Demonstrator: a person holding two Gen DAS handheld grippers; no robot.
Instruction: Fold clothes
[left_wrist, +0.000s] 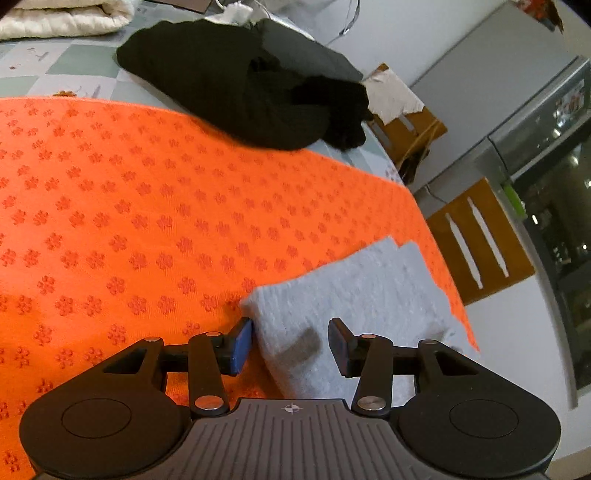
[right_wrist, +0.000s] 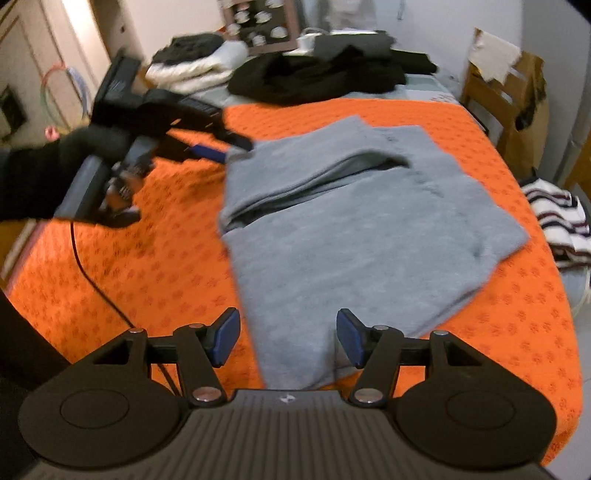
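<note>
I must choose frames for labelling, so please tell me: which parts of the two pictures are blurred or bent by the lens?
Right wrist view: the left gripper and the sleeve holding it are motion-blurred; the grey garment is slightly soft. Left wrist view: mostly sharp, with the black clothes a little smeared. Both views: fisheye bending curves the orange cloth at the edges.

My 2 grippers are black, each with ribbed grey housing, silver pivot screws and blue finger pads (right_wrist: 225, 336). I wear a black sleeve (right_wrist: 33, 177); a thin dark cable (right_wrist: 94, 284) trails from my left gripper (right_wrist: 207, 147).
</note>
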